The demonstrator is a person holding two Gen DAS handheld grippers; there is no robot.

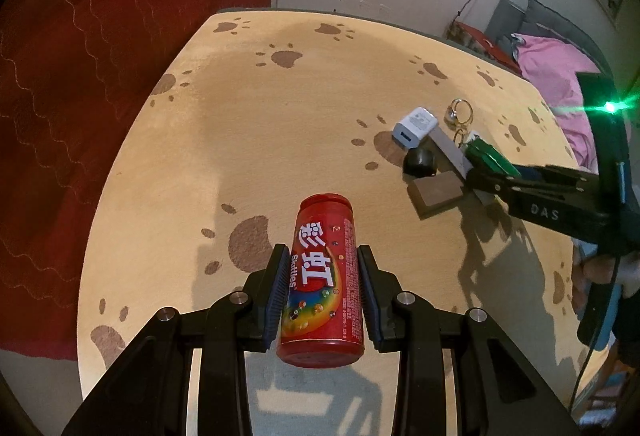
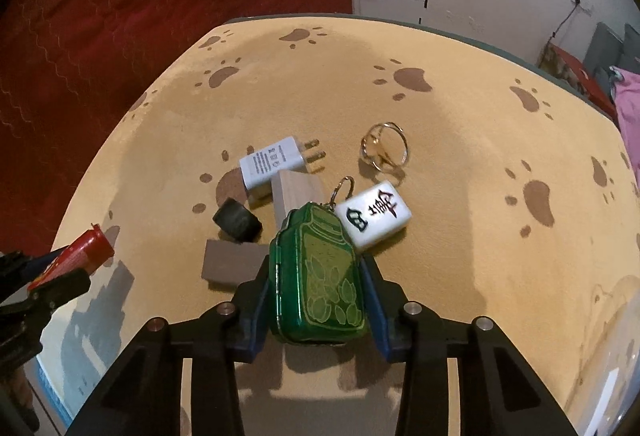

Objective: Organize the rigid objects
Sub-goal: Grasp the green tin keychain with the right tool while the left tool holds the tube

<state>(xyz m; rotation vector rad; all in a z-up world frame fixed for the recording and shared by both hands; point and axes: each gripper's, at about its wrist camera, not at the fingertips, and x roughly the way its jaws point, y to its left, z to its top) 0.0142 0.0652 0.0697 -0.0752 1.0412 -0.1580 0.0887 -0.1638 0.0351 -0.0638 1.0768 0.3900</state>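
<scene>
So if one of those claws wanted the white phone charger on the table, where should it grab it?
Probably across the two broad flat faces of the white charger, mid-body, coming down from above. It lies flat with its prongs pointing away from the wooden block that crowds its near end, so the long sides look the freest for the hand-held gripper's fingers.

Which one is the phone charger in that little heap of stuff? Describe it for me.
On the yellow paw-print tablecloth, find the cluster ahead of the green tin held in the right gripper's fingers. At its far left lies the white rectangular plug adapter, the only item with two metal prongs and grey printed text.
</scene>
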